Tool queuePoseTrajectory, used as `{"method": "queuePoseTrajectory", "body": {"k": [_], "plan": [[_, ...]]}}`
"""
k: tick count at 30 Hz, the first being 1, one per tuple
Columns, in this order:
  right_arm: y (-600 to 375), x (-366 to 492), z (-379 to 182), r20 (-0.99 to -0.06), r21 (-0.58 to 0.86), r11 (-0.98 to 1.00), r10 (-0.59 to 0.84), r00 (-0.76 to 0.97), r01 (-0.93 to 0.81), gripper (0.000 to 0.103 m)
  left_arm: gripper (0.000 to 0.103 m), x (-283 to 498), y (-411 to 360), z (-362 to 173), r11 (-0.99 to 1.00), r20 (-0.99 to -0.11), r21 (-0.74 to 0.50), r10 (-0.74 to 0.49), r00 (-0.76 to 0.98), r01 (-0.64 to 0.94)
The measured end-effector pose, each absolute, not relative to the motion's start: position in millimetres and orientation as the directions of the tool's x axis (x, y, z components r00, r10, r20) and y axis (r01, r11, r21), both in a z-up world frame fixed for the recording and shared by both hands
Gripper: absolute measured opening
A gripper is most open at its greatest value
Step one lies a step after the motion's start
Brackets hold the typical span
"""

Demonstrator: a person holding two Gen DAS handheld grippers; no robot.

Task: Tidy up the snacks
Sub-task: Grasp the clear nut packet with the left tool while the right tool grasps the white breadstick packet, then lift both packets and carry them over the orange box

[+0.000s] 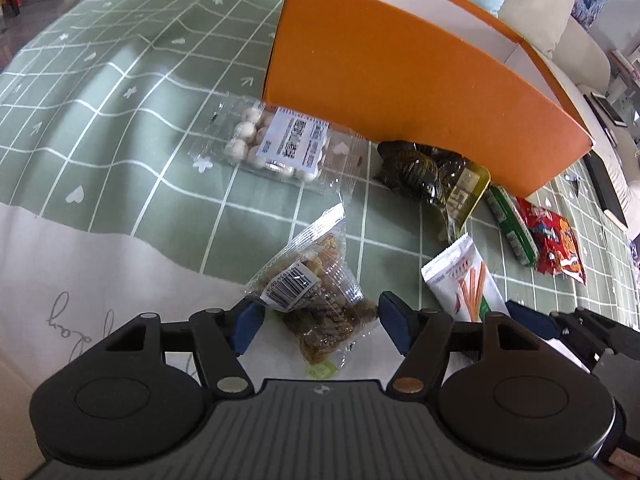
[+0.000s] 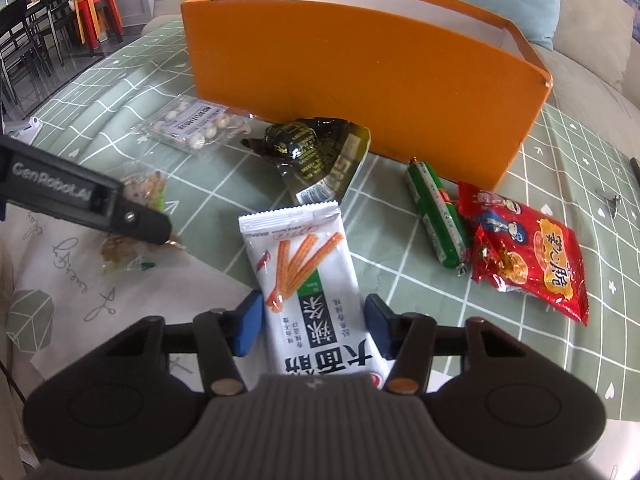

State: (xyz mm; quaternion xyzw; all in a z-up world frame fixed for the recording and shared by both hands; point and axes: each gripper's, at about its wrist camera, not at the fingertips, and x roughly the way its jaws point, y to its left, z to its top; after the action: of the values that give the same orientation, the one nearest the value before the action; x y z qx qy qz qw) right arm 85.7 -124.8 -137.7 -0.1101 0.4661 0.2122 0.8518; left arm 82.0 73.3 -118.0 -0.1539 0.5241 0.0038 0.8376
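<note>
My left gripper (image 1: 320, 326) is open and straddles a clear packet of brown twisted snacks (image 1: 316, 300) lying on the cloth; the packet does not fill the gap between the blue pads. My right gripper (image 2: 314, 324) has its pads against both long edges of a white packet printed with orange sticks (image 2: 304, 264), which lies flat on the cloth. The orange box (image 2: 360, 80) stands open-topped behind the snacks, its white inside partly visible. In the right wrist view the left gripper's black body (image 2: 100, 208) reaches in from the left over the clear packet (image 2: 140, 188).
Along the box (image 1: 400, 80) lie a clear tray of white balls (image 2: 196, 124), a dark green-gold packet (image 2: 316, 148), a green sausage stick (image 2: 436, 216) and a red snack bag (image 2: 528, 256). The green checked cloth (image 1: 120, 100) covers the table. A sofa stands behind; chairs at far left.
</note>
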Motion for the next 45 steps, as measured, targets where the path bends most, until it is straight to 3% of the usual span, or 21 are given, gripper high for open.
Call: {"method": "queuePoseTrajectory", "body": {"k": [2, 3, 10, 28, 45], "plan": [[-124.7, 85.2, -137.6, -0.84, 0.009, 0.885, 0.259, 0.477, -0.465, 0.051, 0.075, 82.5, 71.9, -118.1, 0.955, -0.874, -0.249, -0.149, 0.462, -0.163], [-124.2, 84.7, -137.6, -0.839, 0.005, 0.884, 0.258, 0.479, -0.467, 0.05, 0.069, 82.2, 71.4, -118.1, 0.955, -0.871, -0.25, -0.151, 0.468, -0.157], [-125.4, 79.9, -133.3, -0.839, 0.002, 0.889, 0.251, 0.483, -0.459, 0.047, 0.063, 75.0, 70.6, -115.5, 0.959, -0.865, -0.244, -0.149, 0.479, -0.143], [-152.8, 69.2, -68.8, -0.737, 0.049, 0.923, 0.292, 0.61, -0.382, 0.046, 0.062, 61.7, 55.6, -57.0, 0.973, -0.808, -0.215, -0.129, 0.574, -0.084], [-153.5, 134.5, 13.2, -0.603, 0.024, 0.923, 0.319, 0.731, -0.384, 0.046, 0.062, 125.2, 24.8, 17.7, 0.995, -0.716, -0.101, -0.074, 0.694, 0.002]]}}
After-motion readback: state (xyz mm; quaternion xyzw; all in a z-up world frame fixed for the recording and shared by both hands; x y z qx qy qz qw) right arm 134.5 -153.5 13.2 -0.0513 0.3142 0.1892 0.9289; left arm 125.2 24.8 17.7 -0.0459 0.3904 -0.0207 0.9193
